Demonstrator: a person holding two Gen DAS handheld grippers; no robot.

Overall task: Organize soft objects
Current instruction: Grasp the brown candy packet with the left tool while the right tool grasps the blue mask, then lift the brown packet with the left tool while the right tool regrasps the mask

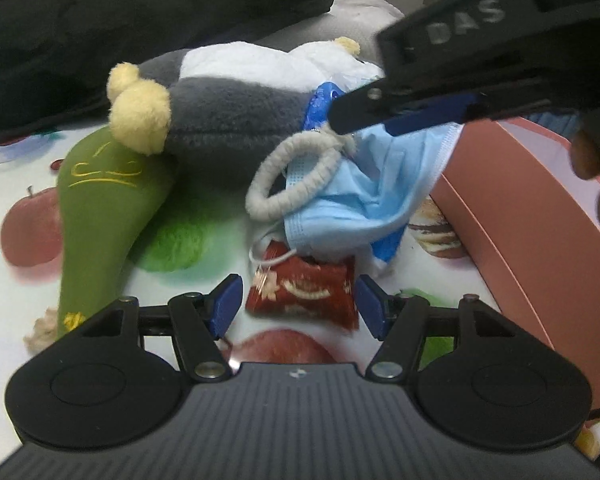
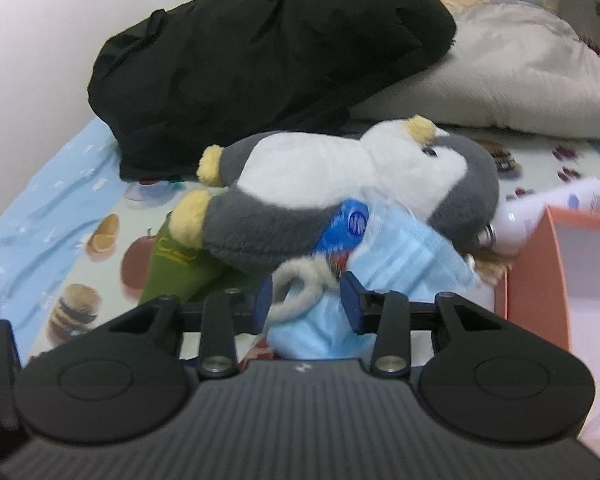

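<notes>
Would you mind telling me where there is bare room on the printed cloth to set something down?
Bare cloth lies left of the green plush, below the black garment. It is crowded between the penguin plush, blue mask, red pouch and pink box.

Counted on the fruit-print cloth [image 1: 32, 236]: one plush penguin [image 2: 340, 184], one green plush toy [image 1: 100, 216], one blue face mask [image 1: 364, 200], one white fuzzy loop [image 1: 288, 176], one red embroidered pouch [image 1: 304, 292], one pink box [image 1: 520, 232], one black garment [image 2: 260, 52], one white tube [image 2: 556, 208].
</notes>
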